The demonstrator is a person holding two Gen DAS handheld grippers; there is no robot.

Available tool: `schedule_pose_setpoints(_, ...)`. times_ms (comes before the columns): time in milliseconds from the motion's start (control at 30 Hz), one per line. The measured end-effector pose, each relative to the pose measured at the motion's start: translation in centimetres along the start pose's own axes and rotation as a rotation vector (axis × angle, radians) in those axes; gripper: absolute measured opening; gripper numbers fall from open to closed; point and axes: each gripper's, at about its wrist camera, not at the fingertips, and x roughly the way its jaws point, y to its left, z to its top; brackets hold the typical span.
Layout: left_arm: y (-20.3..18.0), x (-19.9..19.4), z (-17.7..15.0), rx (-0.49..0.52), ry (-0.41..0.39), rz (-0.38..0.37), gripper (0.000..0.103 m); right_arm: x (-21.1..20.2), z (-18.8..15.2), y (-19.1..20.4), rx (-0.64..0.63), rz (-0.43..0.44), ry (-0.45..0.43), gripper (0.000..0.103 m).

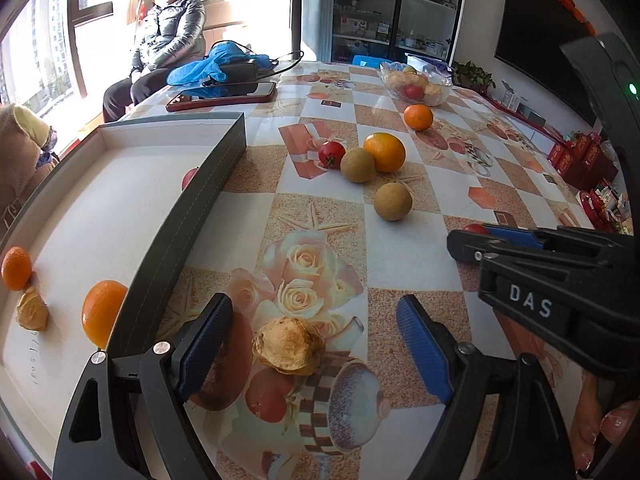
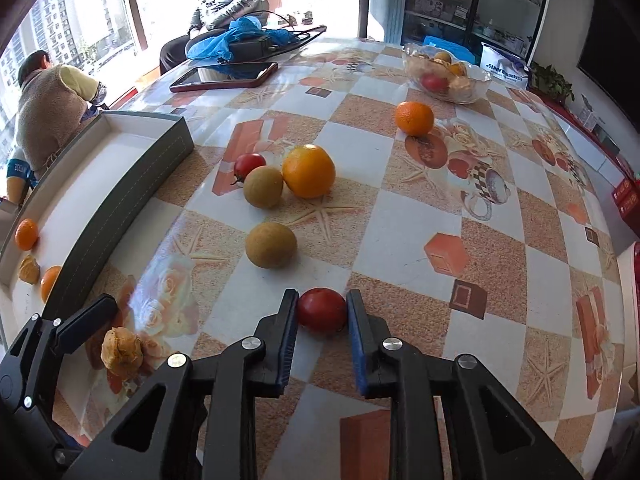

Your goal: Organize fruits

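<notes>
Right hand-held gripper (image 2: 322, 312) clamps a tomato (image 2: 321, 310) (red, on the table).

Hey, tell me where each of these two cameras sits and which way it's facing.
Left wrist: on the left gripper, angled down over a dried wrinkled tan fruit; fingertips show lower right.
Right wrist: on the right gripper, closed on a small red tomato.
Shared: checkered tablecloth, grey tray, big orange, each other's gripper.
</notes>
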Motion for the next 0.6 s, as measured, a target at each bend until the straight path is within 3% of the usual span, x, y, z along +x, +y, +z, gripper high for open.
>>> schedule_pose_setpoints(233,0.1,0.0,0.0,-0.003,-0.001,-0.001,0.086,-2.3,-4.0,-4.9,0.073,-0.059,-0.067,0.025)
schedule_pose_setpoints(433,-0.1,0.1,0.0,0.015,0.007,0.008,0.087,-2.6,-4.4,-5.3,0.089,-0.094,-0.097,0.026)
schedule_pose_setpoints(600,0.2,-0.2,-0.3,0.005,-0.001,-0.029,0.087,-2.6,-4.5,-5.5,0.095,-0.083,-0.091,0.027)
